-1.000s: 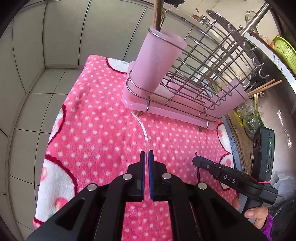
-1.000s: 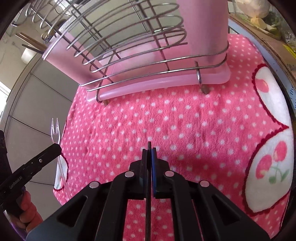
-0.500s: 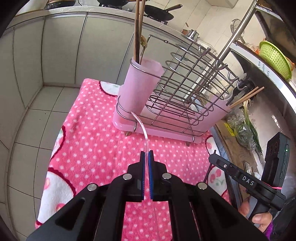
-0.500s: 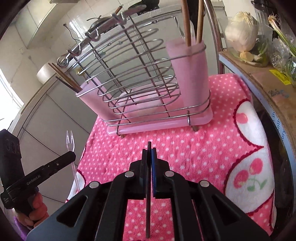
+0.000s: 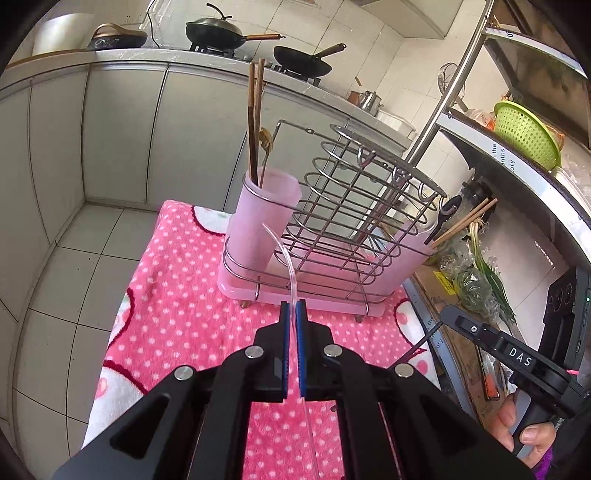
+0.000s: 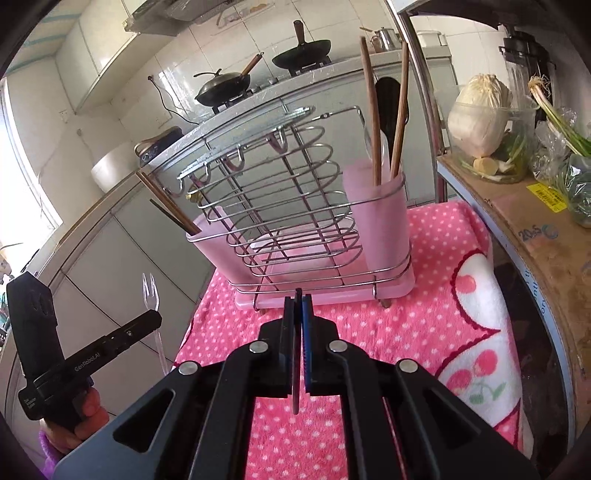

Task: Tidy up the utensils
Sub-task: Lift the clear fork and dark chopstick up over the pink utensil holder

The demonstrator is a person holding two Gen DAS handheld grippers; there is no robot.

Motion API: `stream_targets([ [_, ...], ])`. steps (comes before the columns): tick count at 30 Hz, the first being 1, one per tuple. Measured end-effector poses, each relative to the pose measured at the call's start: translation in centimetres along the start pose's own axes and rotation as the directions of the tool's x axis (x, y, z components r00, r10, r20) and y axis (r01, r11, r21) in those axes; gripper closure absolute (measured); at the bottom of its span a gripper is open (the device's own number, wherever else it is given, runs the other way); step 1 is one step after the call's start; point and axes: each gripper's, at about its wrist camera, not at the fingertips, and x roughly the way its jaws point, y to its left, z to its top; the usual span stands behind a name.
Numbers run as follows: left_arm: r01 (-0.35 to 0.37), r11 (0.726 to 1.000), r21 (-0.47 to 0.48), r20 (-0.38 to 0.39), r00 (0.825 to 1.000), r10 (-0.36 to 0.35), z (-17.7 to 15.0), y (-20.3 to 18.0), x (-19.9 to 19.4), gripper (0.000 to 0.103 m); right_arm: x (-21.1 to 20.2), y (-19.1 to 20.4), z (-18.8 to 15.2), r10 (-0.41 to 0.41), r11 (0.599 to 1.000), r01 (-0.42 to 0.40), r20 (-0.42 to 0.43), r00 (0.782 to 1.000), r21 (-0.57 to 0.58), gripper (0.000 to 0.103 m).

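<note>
My left gripper (image 5: 292,308) is shut on a clear plastic fork (image 5: 286,258), held upright above the pink dotted cloth (image 5: 177,314); the fork (image 6: 150,295) and left gripper (image 6: 155,318) also show in the right wrist view. My right gripper (image 6: 298,297) is shut on a thin dark utensil (image 6: 295,369), seen edge-on; it also shows in the left wrist view (image 5: 445,314). A wire utensil rack (image 5: 347,221) on a pink tray stands ahead, with a pink cup (image 5: 264,214) holding brown chopsticks (image 5: 255,118) and a second pink cup (image 6: 210,243) with chopsticks at its other end.
Grey cabinets (image 5: 122,133) stand behind, with woks on a stove (image 5: 214,31). A shelf at the right edge carries a green basket (image 5: 524,133), cabbage (image 6: 480,114) and scallions (image 5: 487,273). A steel post (image 5: 443,99) rises beside the rack.
Both grippers have risen and drawn back from the rack, each keeping its utensil. The rack looks smaller and its cup tops and chopsticks have come into view.
</note>
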Motion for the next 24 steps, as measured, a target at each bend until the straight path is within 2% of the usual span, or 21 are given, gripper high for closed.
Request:
stream_targets([
  [16, -0.005, 1.0, 0.031, 0.136, 0.991, 0.001, 2.8, -1.5, -2.9, 0.1, -4.8, 0.2, 3.2, -0.021, 0.998, 0.028, 0.139, 0.99, -0.047, 0.099],
  [24, -0.026, 0.998, 0.058, 0.255, 0.967, 0.011, 5.5, -2.5, -4.8, 0.1, -6.5, 0.4, 5.4, -0.029, 0.996, 0.045, 0.207, 0.978, -0.071, 0.099],
])
